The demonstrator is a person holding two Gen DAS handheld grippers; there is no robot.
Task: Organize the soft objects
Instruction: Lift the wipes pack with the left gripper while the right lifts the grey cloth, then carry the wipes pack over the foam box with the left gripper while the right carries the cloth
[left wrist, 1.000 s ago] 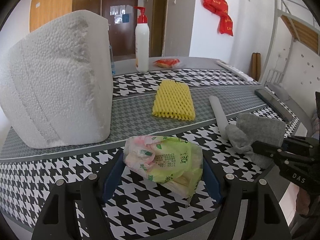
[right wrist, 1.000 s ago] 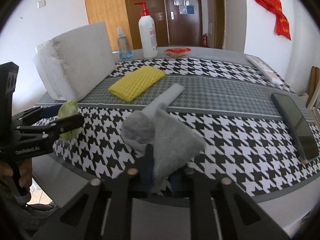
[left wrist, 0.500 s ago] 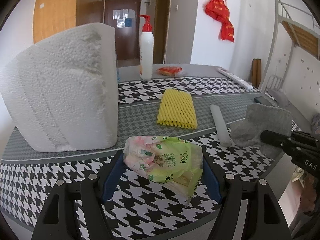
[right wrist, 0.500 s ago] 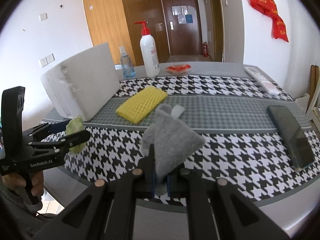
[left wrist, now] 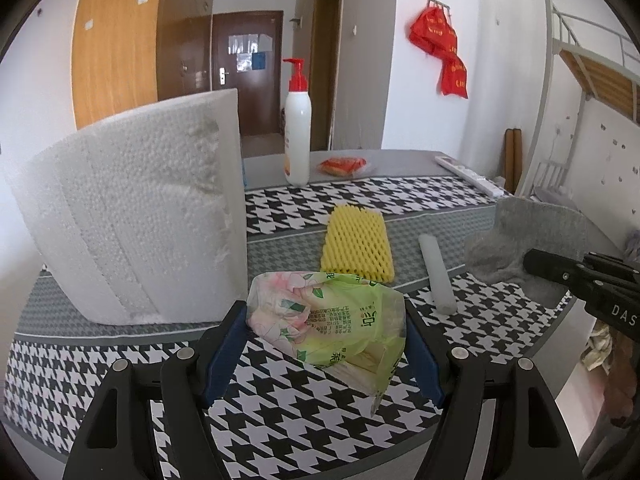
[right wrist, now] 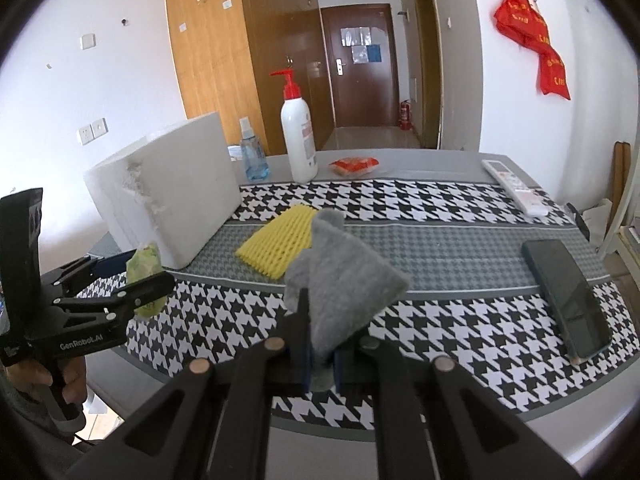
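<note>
My left gripper (left wrist: 324,344) is shut on a green and pink tissue pack (left wrist: 332,320) and holds it above the near table edge; the pack also shows in the right wrist view (right wrist: 146,276). My right gripper (right wrist: 320,344) is shut on a grey cloth (right wrist: 340,276), lifted off the table; the cloth shows at the right of the left wrist view (left wrist: 524,244). A yellow foam net (left wrist: 356,244) lies on the grey stripe of the tablecloth. A white foam tube (left wrist: 436,276) lies right of it.
A big white foam block (left wrist: 136,232) stands at the left. A pump bottle (left wrist: 298,136), a blue spray bottle (right wrist: 250,152) and a red snack packet (left wrist: 344,166) stand at the back. A remote (right wrist: 514,190) and a dark phone (right wrist: 568,296) lie on the right.
Both grippers have risen with their loads. The grey cloth has left the table and the foam tube beside it. The tissue pack stays clamped.
</note>
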